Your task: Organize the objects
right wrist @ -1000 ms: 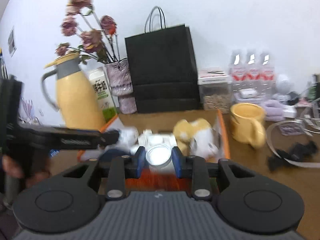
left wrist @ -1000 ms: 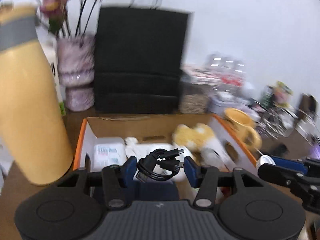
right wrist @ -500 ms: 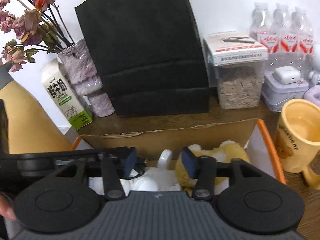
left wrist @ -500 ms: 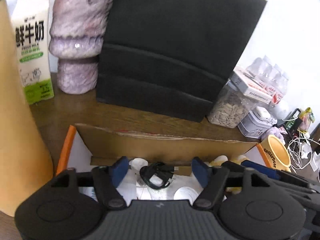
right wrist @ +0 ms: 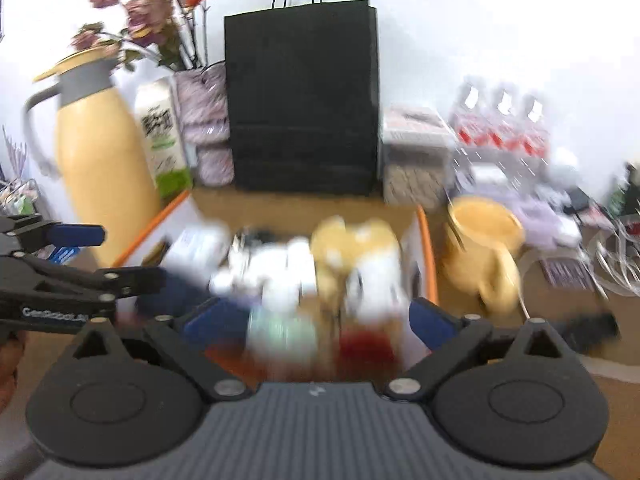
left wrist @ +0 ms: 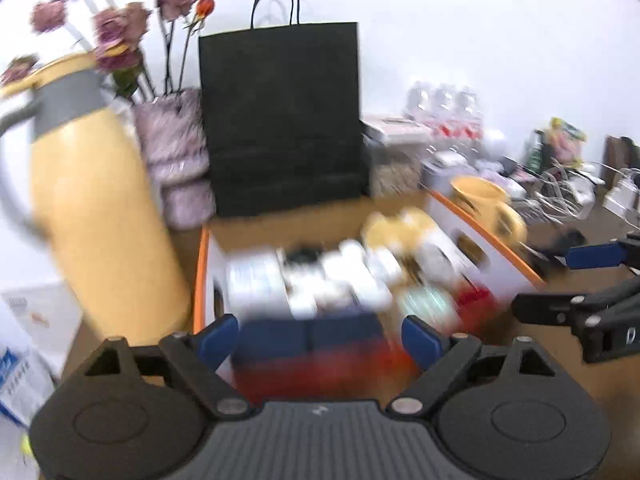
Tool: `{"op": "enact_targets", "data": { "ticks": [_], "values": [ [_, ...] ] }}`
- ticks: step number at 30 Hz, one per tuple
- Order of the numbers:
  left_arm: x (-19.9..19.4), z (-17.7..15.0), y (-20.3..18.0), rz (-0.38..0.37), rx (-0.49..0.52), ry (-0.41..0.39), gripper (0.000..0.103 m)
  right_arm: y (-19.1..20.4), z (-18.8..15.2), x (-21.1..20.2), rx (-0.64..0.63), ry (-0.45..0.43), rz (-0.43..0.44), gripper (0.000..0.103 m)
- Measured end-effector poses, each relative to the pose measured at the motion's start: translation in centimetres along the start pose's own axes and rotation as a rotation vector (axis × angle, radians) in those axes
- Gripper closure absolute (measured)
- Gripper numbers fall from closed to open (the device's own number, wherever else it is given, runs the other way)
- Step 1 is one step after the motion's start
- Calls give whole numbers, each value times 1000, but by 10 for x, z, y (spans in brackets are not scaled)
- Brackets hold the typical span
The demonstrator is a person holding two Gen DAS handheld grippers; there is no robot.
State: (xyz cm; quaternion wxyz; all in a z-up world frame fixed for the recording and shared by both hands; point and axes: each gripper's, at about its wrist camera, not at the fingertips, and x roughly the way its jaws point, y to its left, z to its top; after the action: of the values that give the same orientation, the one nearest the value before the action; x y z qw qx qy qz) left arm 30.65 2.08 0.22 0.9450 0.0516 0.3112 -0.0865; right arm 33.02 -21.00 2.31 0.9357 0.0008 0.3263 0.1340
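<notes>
An orange-edged cardboard box [left wrist: 200,264] sits on the wooden table and holds several items: a coiled black cable [left wrist: 306,254], white packets and a yellow plush toy [left wrist: 404,228]. The box also shows in the right wrist view [right wrist: 428,248], with the plush toy [right wrist: 356,240] inside. My left gripper [left wrist: 320,338] is open and empty, held above the box's near edge. My right gripper [right wrist: 316,318] is open and empty, also over the near edge. Both views are motion-blurred.
A yellow thermos jug [left wrist: 92,200] stands left of the box. A black paper bag [left wrist: 282,120], a vase of dried flowers [left wrist: 176,160] and a milk carton [right wrist: 162,136] stand behind. A yellow mug [right wrist: 484,248], water bottles [right wrist: 504,120] and loose cables [left wrist: 560,196] are to the right.
Both grippers dropped their items, the cable and a white lid, into the box, opened wide, and pulled back and up from it.
</notes>
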Motion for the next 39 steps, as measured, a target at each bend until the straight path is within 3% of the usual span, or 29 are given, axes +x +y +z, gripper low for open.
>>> {"op": "enact_targets", "data": {
  "ticks": [3,6,9,12,17,20,23,28,30,31,33,34,36,39],
  "values": [
    [-51,-51,-15,-68,-49,0,13,-6,-52,-46,57,19,5,0],
    [-91,-97,-34,-82,-75,17,12,-1,-104,-91,94,31,-4,0],
    [-125,-131,-50,-85,-99,37,12,6,-149,-129,88,43,14,0],
    [-143,-148,-58,-99,-109,40,12,10,-171,-154,93,52,0,0],
    [-138,-144,-70,-82,-72,23,12,19,-167,-165,67,-24,-49,0],
    [-116,-134,-74,-119,-56,22,15,17,-160,-161,55,-53,-51,2],
    [-76,-117,-83,-128,-42,67,29,11,-149,-148,55,-58,-56,4],
    [-5,-89,-93,-187,-61,99,32,-4,-127,-115,67,-77,-92,12],
    [23,-80,-92,-207,-91,121,34,-12,-118,-96,76,-69,-113,21],
    [37,-76,-91,-199,-113,138,38,-17,-112,-84,80,-59,-125,25],
    [55,-72,-88,-169,-142,151,57,-24,-106,-63,93,-35,-137,37],
    [58,-71,-89,-166,-123,132,78,-28,-102,-52,97,-30,-133,38],
    [59,-71,-91,-184,-62,130,84,-32,-95,-28,106,-9,-125,43],
    [45,-79,-74,-205,-72,132,87,-34,-87,7,111,16,-102,48]
  ]
}}
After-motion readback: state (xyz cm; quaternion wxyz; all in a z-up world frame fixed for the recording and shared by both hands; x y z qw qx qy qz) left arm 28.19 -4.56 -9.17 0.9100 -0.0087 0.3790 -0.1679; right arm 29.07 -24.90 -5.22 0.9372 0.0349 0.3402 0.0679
